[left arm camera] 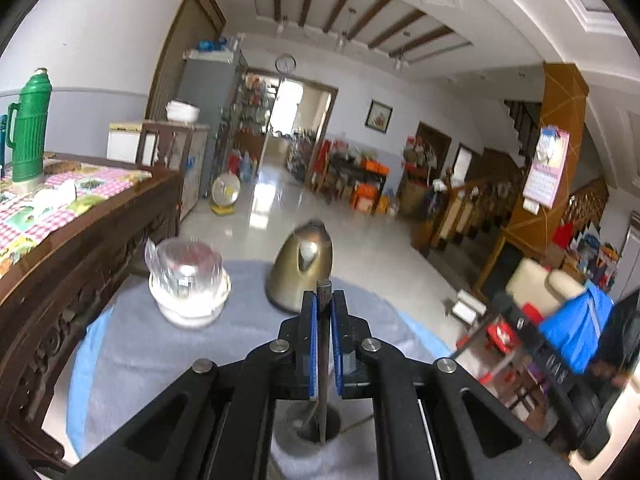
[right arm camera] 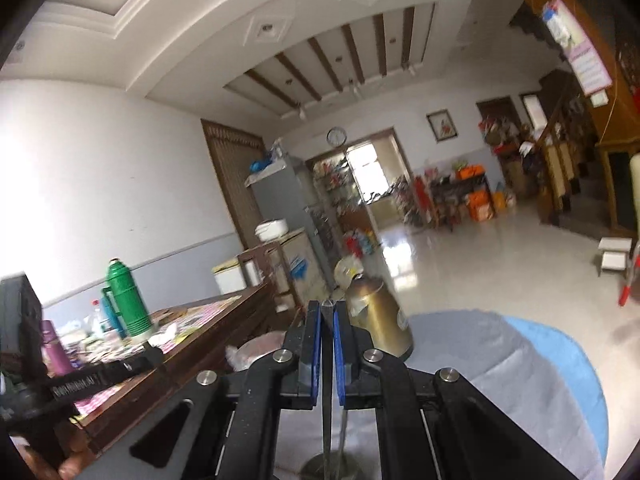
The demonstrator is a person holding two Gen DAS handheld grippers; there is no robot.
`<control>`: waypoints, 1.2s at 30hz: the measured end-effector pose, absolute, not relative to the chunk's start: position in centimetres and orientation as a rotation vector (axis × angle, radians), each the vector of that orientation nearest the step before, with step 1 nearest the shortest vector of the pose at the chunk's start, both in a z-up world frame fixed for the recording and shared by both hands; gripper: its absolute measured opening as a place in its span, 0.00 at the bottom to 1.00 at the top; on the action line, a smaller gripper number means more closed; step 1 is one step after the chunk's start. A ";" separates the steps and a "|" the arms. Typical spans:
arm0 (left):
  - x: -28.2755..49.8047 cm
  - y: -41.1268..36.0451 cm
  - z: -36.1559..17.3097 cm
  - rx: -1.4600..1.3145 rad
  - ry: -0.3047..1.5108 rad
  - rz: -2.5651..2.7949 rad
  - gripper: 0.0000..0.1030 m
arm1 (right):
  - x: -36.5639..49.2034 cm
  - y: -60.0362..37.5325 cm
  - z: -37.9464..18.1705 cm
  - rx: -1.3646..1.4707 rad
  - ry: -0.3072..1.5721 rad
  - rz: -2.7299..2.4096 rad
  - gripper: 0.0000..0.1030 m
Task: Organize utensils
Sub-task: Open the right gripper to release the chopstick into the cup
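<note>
Large tiled room with a beamed ceiling; round table under a grey cloth (left arm camera: 168, 360), a carved wooden sideboard (left arm camera: 80, 240) along its left edge. Near the far edge, a brass kettle (left arm camera: 302, 266) and, to its left, a glass jar (left arm camera: 188, 270) on a white base, near each other but apart.

Left gripper (left arm camera: 324, 308): jaws clamped on a thin flat metal utensil (left arm camera: 323, 360), upright, lower end inside a metal cup (left arm camera: 308, 424) at the near edge. Another metal piece already leaning in the cup; which kind, cannot tell.

Right gripper (right arm camera: 327, 320): jaws closed on a second slim utensil (right arm camera: 327, 420), upright over the cup (right arm camera: 320, 468). On the sideboard, a green thermos (right arm camera: 128, 300).
</note>
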State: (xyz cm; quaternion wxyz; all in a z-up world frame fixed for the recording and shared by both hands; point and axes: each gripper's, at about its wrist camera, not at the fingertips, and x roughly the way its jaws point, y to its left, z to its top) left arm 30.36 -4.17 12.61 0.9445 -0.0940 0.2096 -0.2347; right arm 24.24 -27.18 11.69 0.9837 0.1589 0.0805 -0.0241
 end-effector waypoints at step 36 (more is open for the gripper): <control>25.3 -5.8 6.7 0.032 0.400 -0.363 0.70 | 23.3 -31.5 2.5 0.583 0.306 0.040 0.63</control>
